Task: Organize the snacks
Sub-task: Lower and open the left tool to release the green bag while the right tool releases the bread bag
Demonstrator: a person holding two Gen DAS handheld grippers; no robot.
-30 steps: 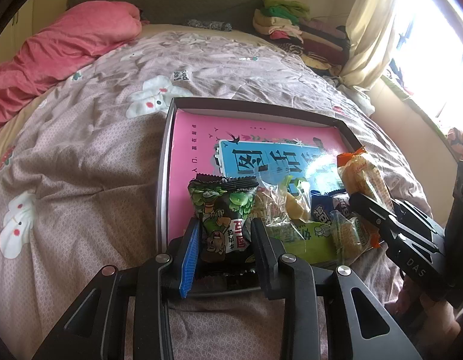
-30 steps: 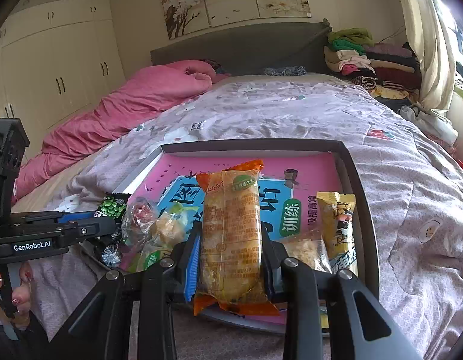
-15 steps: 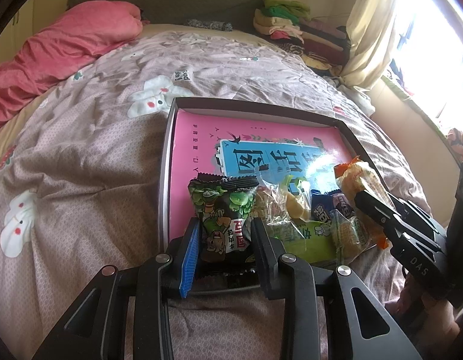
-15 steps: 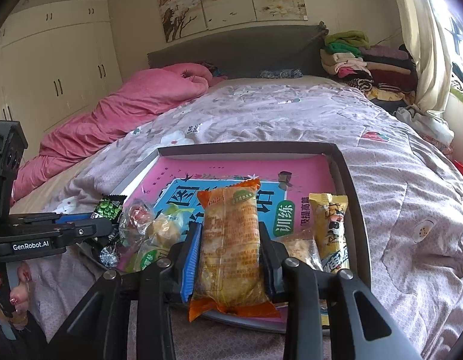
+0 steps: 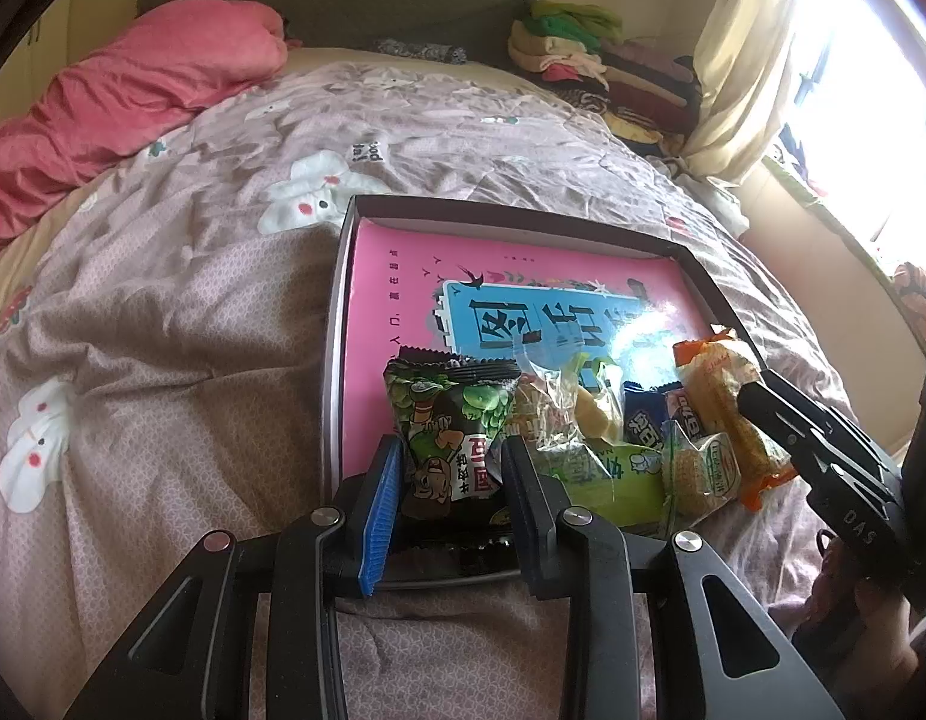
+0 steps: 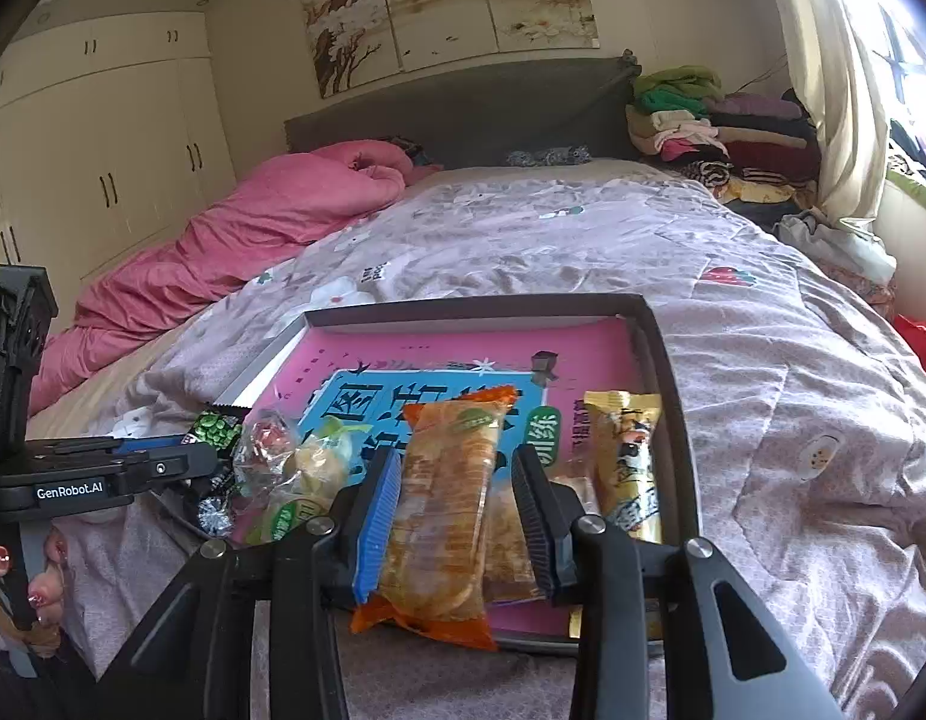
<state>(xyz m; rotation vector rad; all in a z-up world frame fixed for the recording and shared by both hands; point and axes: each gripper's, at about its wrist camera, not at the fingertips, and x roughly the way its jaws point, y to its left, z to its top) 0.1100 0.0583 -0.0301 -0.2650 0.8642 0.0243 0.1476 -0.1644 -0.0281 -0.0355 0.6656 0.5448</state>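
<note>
A dark-rimmed tray point(image 5: 337, 324) with a pink book cover inside lies on the bed. My left gripper point(image 5: 448, 477) is shut on a green and black snack packet point(image 5: 448, 420) at the tray's near left corner. My right gripper point(image 6: 457, 495) is shut on an orange bread packet point(image 6: 448, 498) over the tray's near edge; the packet also shows in the left wrist view point(image 5: 724, 408). Clear candy bags point(image 5: 559, 414), a blue packet point(image 5: 643, 420) and a green packet point(image 5: 607, 474) lie between them. A yellow bar point(image 6: 628, 462) lies by the tray's right rim point(image 6: 673, 396).
The tray sits on a mauve quilt point(image 5: 163, 360) with white rabbit prints. A pink duvet point(image 6: 271, 228) is heaped at the far left. Folded clothes point(image 6: 721, 132) are stacked at the headboard's right. A curtain and window are at the right.
My right gripper has moved the orange bread packet lower and nearer the tray's front edge. My left gripper holds the green packet in the same place.
</note>
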